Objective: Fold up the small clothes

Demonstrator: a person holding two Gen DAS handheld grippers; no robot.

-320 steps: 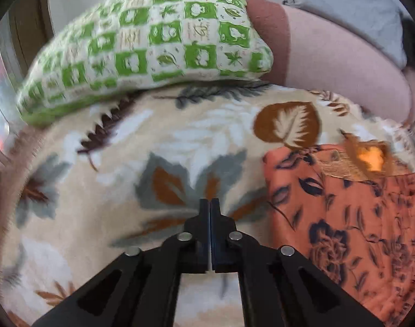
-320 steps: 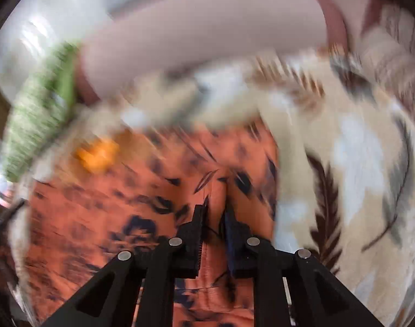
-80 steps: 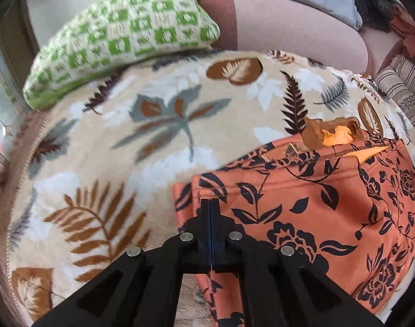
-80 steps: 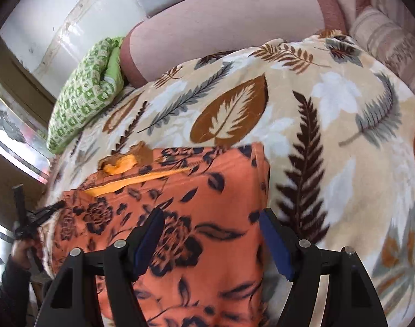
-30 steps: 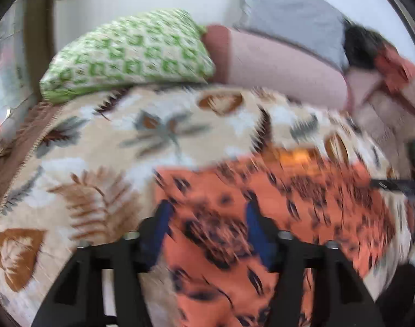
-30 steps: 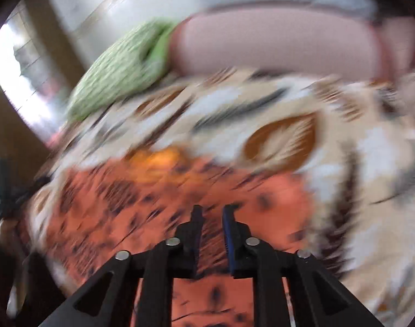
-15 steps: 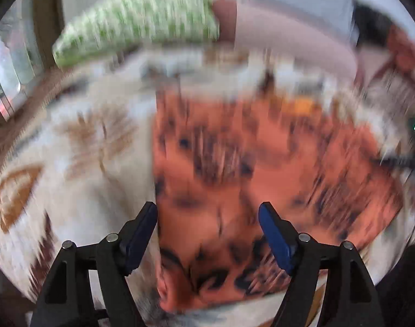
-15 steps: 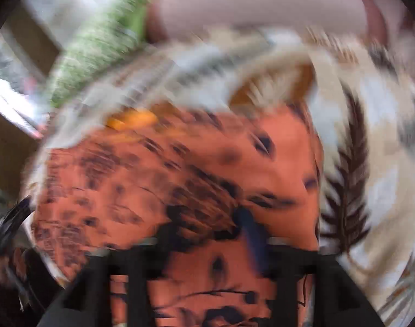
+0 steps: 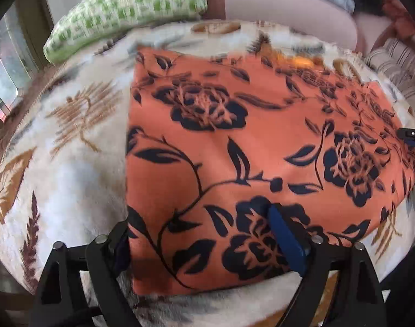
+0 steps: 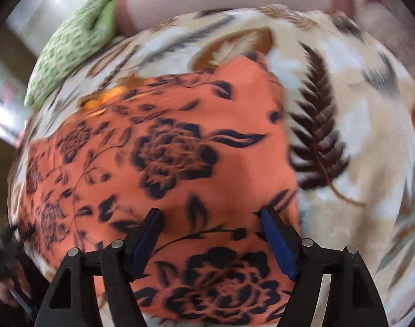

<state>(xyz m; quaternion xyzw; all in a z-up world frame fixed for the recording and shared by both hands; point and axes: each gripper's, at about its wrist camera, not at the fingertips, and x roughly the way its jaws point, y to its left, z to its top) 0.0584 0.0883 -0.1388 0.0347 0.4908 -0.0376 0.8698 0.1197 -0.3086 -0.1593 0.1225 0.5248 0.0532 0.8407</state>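
An orange garment with a dark floral print (image 9: 248,141) lies spread flat on a leaf-patterned blanket (image 9: 71,163); it also shows in the right wrist view (image 10: 166,163). A yellow-orange lining (image 10: 109,96) shows at its far edge. My left gripper (image 9: 199,226) is open and empty over the garment's near left corner. My right gripper (image 10: 210,226) is open and empty over the garment's near right part. The right gripper's tip (image 9: 412,136) shows at the right edge of the left wrist view.
A green checked pillow (image 9: 125,8) lies at the far left of the bed. A pink bolster (image 9: 283,8) runs along the back. A striped cushion (image 9: 398,76) sits at the right. A window (image 9: 5,62) is on the left.
Both grippers have opened and let go of the garment. They have drawn back toward its near edge. The garment now lies spread flat.
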